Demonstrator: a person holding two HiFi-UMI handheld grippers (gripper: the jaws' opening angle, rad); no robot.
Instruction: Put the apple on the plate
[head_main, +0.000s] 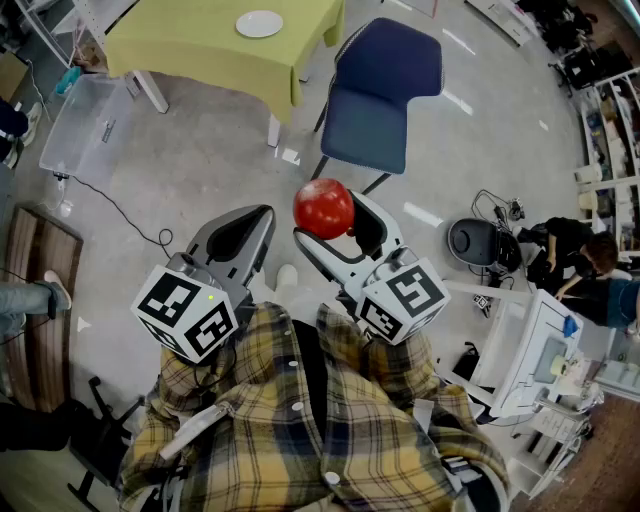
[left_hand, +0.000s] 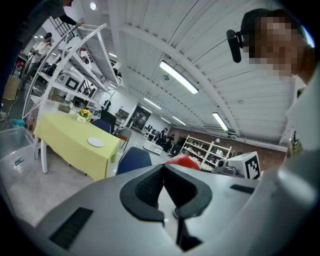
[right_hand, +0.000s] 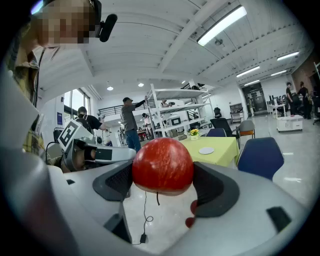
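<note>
Right claw (head_main: 336, 228) is clamped on the red apple (right_hand: 162, 166), one pad on each side. It holds the apple in the air in front of the person, well apart from the white plate (head_main: 259, 24) that lies on the desk (head_main: 190, 45) with the yellow-green cloth. Left claw (left_hand: 163, 169) rides alongside, jaws together and nothing in them. The carry looks to be the step in hand. Keep the grip firm and level (a round, smooth apple could roll out if the pads slacken) and steer round the blue chair (head_main: 385, 90) beside the desk. Bring the apple low over the plate's middle, and only then ease the pads apart.
</note>
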